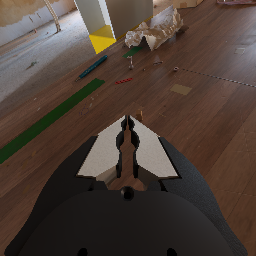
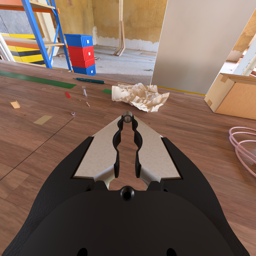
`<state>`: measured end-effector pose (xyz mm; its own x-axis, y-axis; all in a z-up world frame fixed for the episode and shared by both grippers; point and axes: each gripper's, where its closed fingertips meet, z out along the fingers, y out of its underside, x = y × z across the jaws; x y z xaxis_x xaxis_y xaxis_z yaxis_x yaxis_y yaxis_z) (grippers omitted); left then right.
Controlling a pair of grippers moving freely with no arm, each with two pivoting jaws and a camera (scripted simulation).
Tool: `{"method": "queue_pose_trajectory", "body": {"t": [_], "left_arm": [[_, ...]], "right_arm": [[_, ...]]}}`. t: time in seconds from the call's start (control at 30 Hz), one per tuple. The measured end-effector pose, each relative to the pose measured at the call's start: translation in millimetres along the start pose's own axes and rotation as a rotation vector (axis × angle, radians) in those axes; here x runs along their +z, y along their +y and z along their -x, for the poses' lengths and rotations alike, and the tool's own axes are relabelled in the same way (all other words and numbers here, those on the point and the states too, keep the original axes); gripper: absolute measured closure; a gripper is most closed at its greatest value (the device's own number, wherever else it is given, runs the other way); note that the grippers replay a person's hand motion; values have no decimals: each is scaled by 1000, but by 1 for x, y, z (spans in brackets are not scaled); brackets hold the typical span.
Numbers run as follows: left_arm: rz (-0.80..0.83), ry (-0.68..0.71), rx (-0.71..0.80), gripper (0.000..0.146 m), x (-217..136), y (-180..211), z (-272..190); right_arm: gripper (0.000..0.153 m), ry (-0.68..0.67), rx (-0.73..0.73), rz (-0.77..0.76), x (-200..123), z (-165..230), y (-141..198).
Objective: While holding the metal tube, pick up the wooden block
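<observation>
Two grippers, right gripper [image 2: 127, 119] pinching one metal tube [image 2: 127, 118], one wooden block [image 1: 139, 114]

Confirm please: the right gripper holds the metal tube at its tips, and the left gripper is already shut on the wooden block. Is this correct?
Not quite. The right gripper does hold the metal tube at its tips. But the left gripper is shut on nothing: the left wrist view shows the wooden block on the table, just beyond and to the right of the tips.
</observation>
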<state>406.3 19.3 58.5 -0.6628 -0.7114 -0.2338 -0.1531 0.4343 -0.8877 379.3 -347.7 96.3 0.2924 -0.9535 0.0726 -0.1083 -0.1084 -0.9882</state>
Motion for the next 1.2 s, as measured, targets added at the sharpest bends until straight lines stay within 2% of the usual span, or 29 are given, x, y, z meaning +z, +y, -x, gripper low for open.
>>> {"method": "queue_pose_trajectory", "body": {"t": [0.47,0.7,1.03,1.2], "left_arm": [[2,-2,3,145,0,0,0],[3,-2,2,125,0,0,0],[9,-9,4,125,0,0,1],[94,26,-10,124,13,0,-12]], "right_arm": [[141,3,-2,0,0,0,0],[141,3,-1,0,0,0,0],[141,5,4,-2,0,-1,0],[141,7,21,-5,0,-3,0]]}}
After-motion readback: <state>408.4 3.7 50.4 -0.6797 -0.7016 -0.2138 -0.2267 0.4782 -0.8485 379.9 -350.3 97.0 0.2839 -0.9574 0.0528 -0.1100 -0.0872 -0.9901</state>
